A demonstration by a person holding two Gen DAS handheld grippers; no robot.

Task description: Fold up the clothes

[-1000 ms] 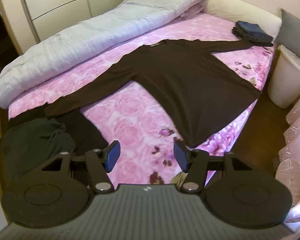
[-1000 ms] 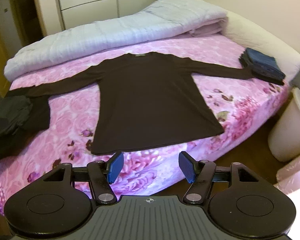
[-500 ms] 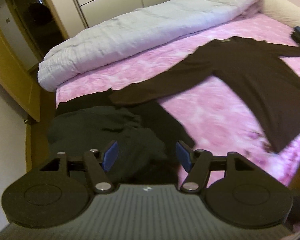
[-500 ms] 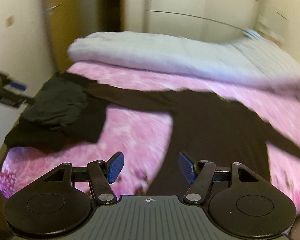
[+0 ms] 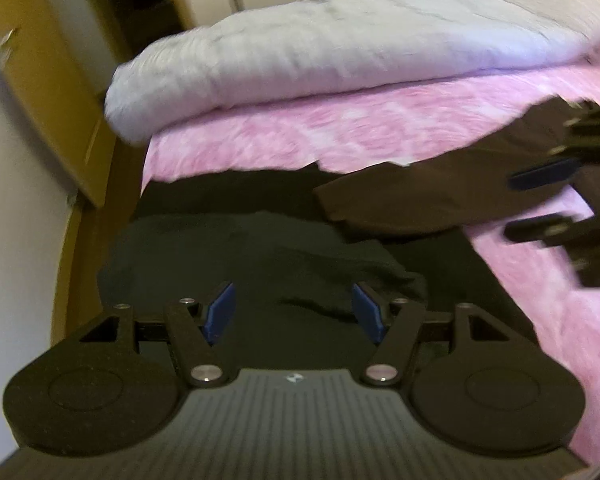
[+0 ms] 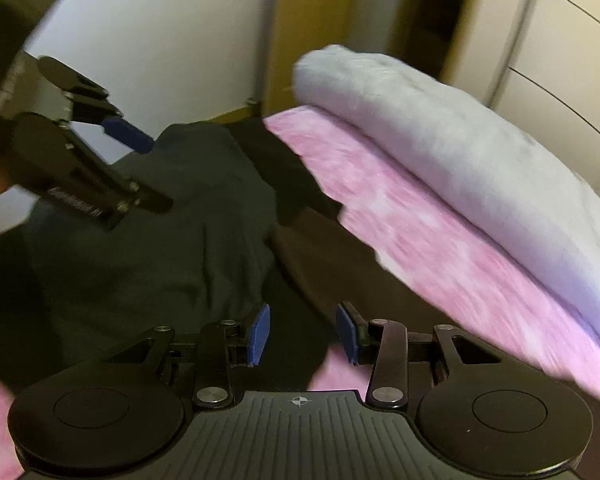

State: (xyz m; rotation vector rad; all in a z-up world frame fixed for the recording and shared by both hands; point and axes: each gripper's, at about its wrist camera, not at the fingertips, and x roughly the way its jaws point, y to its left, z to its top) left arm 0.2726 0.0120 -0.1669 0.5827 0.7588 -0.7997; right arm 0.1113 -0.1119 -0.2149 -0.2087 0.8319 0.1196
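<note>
Sleeve (image 5: 432,196) of a dark brown long-sleeved top is lying stretched across the pink floral bedsheet (image 5: 340,136), its cuff end resting on a heap of crumpled dark garments (image 5: 260,256) at the near left corner of the bed. The rest of the top is running off to the right, out of both views. Along the far side a rolled pale grey duvet (image 5: 340,44) is lying.

Both views are blurring with motion. The left gripper (image 5: 294,312) is hovering over the dark heap with its jaws spread wide and nothing between them. The right gripper (image 6: 302,334) is hanging low over the sleeve near its cuff, jaws also parted and empty.

Judging by this, the step in hand is a reach toward the sleeve end, likely to fold it in over the body, though the left tool may be heading for the heap instead; the frames do not settle which. A sleeve pick would call for pinching only the brown cuff, since it is lying on darker cloth that could get caught along with it.
</note>
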